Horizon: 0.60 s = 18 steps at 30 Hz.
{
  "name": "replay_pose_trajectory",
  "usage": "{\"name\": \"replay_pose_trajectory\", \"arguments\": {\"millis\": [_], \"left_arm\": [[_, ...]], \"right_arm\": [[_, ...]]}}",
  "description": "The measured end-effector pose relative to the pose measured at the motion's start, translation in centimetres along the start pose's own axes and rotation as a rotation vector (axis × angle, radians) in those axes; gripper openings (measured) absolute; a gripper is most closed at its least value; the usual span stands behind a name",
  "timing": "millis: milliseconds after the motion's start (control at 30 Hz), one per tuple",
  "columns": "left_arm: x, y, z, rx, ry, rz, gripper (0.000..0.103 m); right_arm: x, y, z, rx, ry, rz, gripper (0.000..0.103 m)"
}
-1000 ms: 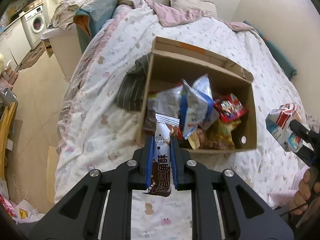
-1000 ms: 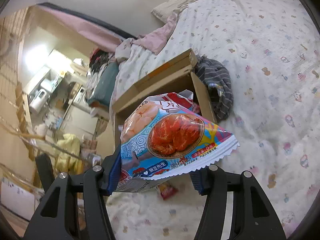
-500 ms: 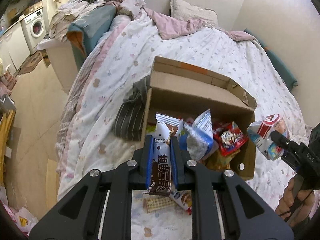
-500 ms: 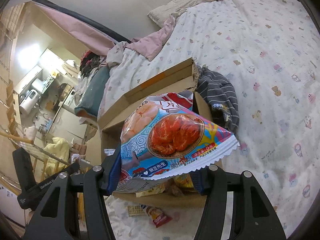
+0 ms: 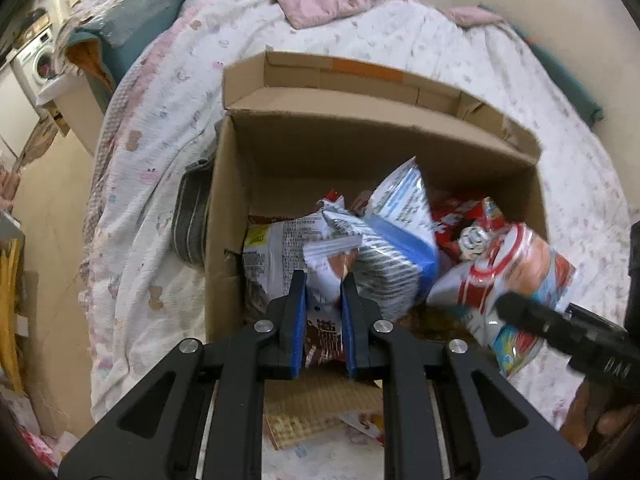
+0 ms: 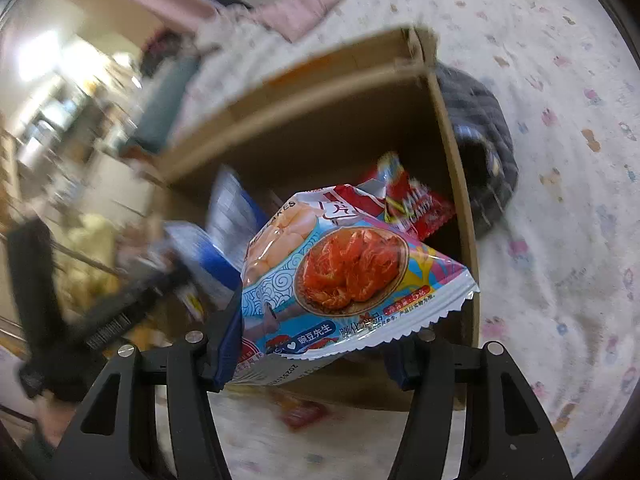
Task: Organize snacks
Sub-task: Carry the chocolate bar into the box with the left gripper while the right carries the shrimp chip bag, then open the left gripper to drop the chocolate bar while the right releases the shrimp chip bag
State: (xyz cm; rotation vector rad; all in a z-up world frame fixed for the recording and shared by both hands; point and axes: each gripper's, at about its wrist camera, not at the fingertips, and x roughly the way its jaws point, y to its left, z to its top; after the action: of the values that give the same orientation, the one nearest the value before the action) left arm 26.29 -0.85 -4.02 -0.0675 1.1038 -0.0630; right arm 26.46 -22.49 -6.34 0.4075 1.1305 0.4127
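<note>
Left gripper (image 5: 323,316) points steeply down, jaws clamped narrow on a bar. Right gripper (image 6: 316,350) angles down, jaws gripping a bag.

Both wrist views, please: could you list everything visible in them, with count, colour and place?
cardboard box: one, brown, open on the bed.
bed cover: one, white patterned, under the box.
snack packets in box: several, silver, blue, red.
striped cloth: one, dark grey, beside the box.
loose packets: at least two, on the cover before the box.
chocolate bar packet: one, brown, in left tongs.
chips bag: one, blue-pink, in right tongs.
</note>
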Motion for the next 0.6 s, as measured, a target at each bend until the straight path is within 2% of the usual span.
{"name": "replay_pose_trajectory", "arguments": {"millis": [67, 167, 367, 500, 567, 600], "left_arm": [[0.9, 0.6, -0.1, -0.018, 0.022, 0.031, 0.013], [1.4, 1.0, -0.3, -0.052, 0.048, 0.001, 0.013], [0.3, 0.2, -1.0, -0.013, 0.037, 0.007, 0.013], [0.1, 0.4, -1.2, 0.0, 0.035, 0.027, 0.014], [0.1, 0.7, -1.4, -0.01, 0.048, 0.003, 0.015], [0.0, 0.8, -1.4, -0.017, 0.057, -0.01, 0.019]], "right_arm": [[0.7, -0.2, -0.2, -0.001, 0.013, -0.01, 0.06], [1.0, 0.1, -0.3, -0.011, 0.035, 0.018, 0.06], [2.0, 1.2, -0.8, -0.058, 0.088, 0.056, 0.06], [2.0, 1.6, -0.7, -0.064, 0.072, 0.047, 0.067], [1.9, 1.5, -0.6, -0.064, 0.071, 0.031, 0.07], [1.7, 1.4, -0.5, -0.057, 0.064, 0.035, 0.072]]}}
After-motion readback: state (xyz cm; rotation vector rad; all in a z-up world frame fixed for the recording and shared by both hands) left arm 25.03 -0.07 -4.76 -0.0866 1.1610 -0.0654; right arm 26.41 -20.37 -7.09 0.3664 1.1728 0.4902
